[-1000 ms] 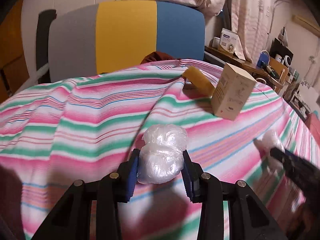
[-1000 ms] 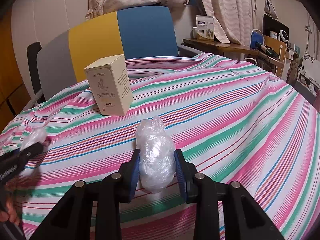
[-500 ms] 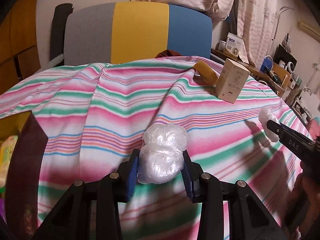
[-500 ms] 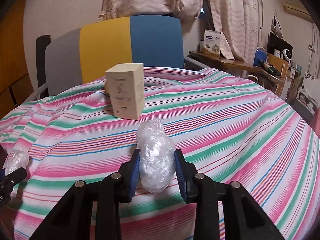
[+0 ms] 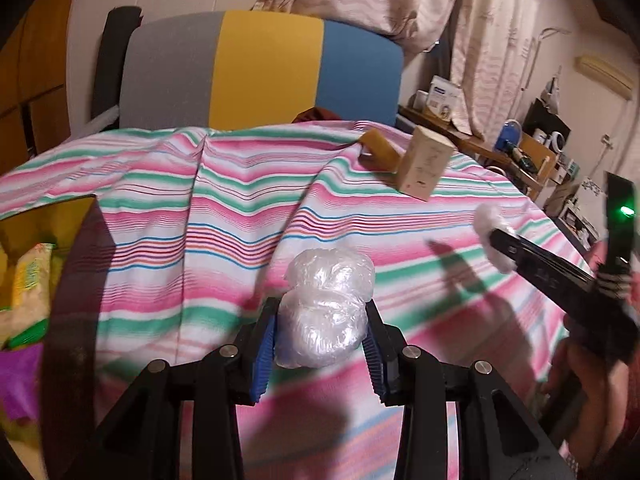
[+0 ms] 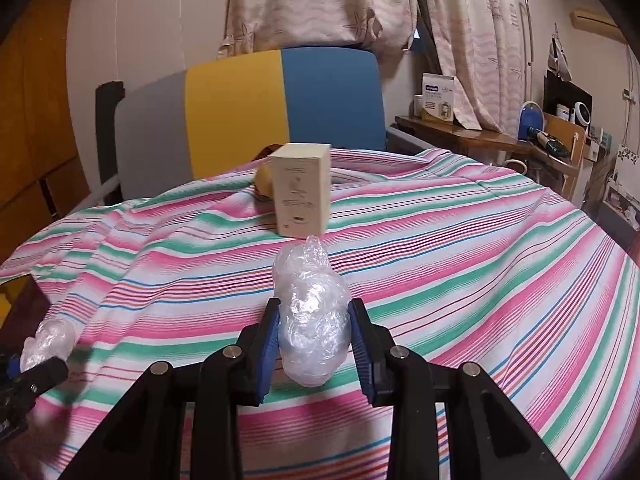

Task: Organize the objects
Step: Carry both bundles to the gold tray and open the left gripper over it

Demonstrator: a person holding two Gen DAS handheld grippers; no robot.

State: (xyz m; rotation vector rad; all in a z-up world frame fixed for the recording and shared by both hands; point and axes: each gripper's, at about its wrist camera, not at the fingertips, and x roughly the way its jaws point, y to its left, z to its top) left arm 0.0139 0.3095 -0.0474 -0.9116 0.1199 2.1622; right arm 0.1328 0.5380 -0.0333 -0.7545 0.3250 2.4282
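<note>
Both hands are loaded and nothing has been set down yet, so the sorting looks mid-way at best. The left gripper has its jaws clamped on a plastic bundle, held above the striped cloth that covers the counter. The right gripper has its jaws clamped on a second plastic bundle — also off the cloth, in front of the tan box.

The tan box stands upright near the far edge with a yellow thing just behind it; both seem untouched. A dark open bin at the left edge of the left view may be the drop place, though that is a guess.

The left bundle is roundish, slightly taller than wide. The right bundle's long axis runs up and away from the jaws, twisted tip pointing toward the box.
</note>
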